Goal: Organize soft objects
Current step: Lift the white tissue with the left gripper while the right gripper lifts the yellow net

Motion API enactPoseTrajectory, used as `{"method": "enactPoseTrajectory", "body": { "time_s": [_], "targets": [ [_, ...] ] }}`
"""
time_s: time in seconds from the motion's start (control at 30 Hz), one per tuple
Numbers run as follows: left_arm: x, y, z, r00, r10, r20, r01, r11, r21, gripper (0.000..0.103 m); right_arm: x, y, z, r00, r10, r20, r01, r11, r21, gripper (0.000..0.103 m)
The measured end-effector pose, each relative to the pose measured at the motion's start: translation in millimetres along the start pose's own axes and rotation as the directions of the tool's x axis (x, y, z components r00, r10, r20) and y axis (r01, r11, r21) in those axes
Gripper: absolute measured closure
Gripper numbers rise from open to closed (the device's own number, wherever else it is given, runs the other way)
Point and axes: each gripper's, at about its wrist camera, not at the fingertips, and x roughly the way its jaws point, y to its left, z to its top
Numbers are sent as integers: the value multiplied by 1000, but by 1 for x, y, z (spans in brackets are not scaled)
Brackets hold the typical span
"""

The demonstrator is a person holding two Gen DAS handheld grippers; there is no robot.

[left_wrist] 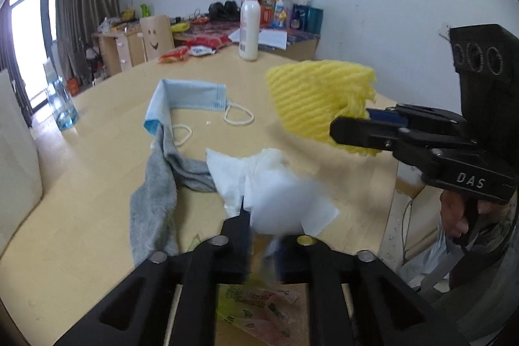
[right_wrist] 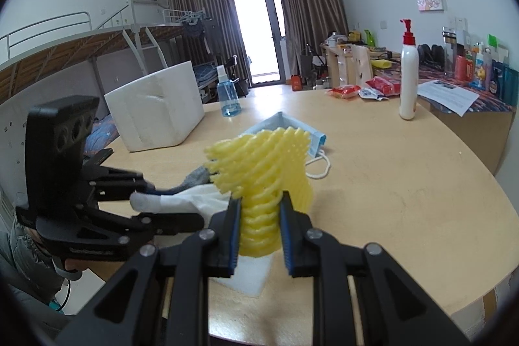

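My left gripper [left_wrist: 266, 222] is shut on a crumpled white tissue [left_wrist: 233, 174] just above the round wooden table [left_wrist: 97, 151]. In the right wrist view the left gripper [right_wrist: 175, 200] comes in from the left with the white tissue [right_wrist: 207, 200] bunched between its fingers. My right gripper [right_wrist: 259, 209] is shut on a yellow foam net [right_wrist: 259, 164], held upright over the table. From the left wrist view the yellow foam net [left_wrist: 314, 96] hangs to the right in the right gripper [left_wrist: 353, 119]. A grey cloth [left_wrist: 152, 200] and a blue face mask [left_wrist: 181, 99] lie behind the tissue.
A white foam box [right_wrist: 155, 115] and a blue spray bottle [right_wrist: 228, 96] stand at the table's far left. A white pump bottle [right_wrist: 408, 80] and red snack packets [right_wrist: 343, 91] are at the far right. A white foam sheet [right_wrist: 249, 274] lies under the right gripper, a printed packet [left_wrist: 259, 304] under the left.
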Motion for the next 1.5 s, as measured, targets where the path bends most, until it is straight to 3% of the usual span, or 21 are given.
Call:
{"method": "enactPoseTrajectory", "body": {
  "time_s": [0.1,0.27,0.53,0.73,0.87,1.0,1.07,1.23,1.5],
  "targets": [
    [1,2,1,1000,-7,0,7,1000,-26,95,-2,-2,-1,1000,-1,7,1,1000,9,78],
    [-15,-1,6,998,-16,68,17,1000,-22,95,-6,-3,-1,1000,-7,14,7,1000,14,78],
    [-53,7,16,975,63,211,-46,995,-85,94,-18,5,9,998,-16,64,16,1000,-8,78],
    [-89,13,21,940,159,303,-120,982,-144,94,-27,19,24,993,-4,116,10,999,-52,78],
    [-117,10,15,886,282,368,-238,958,-161,94,-31,29,30,989,9,149,3,997,-80,78],
    [-141,11,10,840,364,403,-310,931,-194,94,-33,36,35,984,25,174,-9,995,-95,78],
    [-148,13,7,827,392,404,-332,919,-212,94,-33,39,36,984,35,177,-17,995,-101,78],
    [-160,17,-2,815,431,388,-360,900,-245,94,-30,46,38,983,44,177,-24,993,-115,78],
    [-173,19,-11,765,519,382,-436,853,-286,94,-26,57,38,983,71,169,-50,990,-129,78]
  ]
}}
